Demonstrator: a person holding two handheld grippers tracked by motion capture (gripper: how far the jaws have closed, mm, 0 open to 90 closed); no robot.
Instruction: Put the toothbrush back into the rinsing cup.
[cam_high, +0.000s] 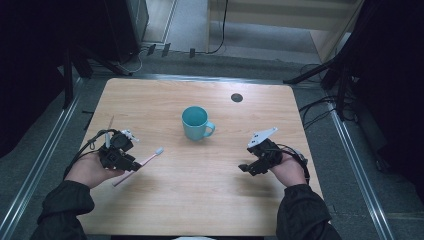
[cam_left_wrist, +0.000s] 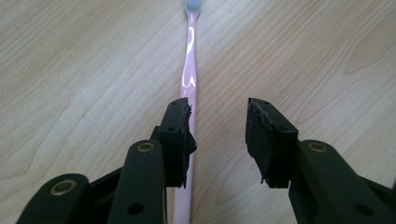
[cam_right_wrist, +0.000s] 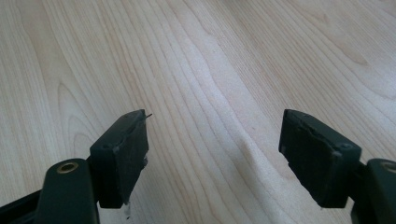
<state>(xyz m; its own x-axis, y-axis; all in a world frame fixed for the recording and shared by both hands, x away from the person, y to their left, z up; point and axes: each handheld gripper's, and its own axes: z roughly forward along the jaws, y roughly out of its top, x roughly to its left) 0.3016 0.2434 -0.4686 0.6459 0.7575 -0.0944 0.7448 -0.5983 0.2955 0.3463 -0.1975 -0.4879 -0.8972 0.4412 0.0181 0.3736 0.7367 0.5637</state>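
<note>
Two grippers are at work over the wooden table, and only the left gripper has business yet: its jaws stand parted with the pink toothbrush lying flat between them, the handle hard against one pad while the other is clear of it, so nothing is grasped. We should shift the gripper sideways until the handle sits midway, keep the pads low to the wood, then close squarely across the handle so it does not roll or skate. The teal mug stands upright near the table's middle, well apart. Our right gripper waits released over bare wood.
</note>
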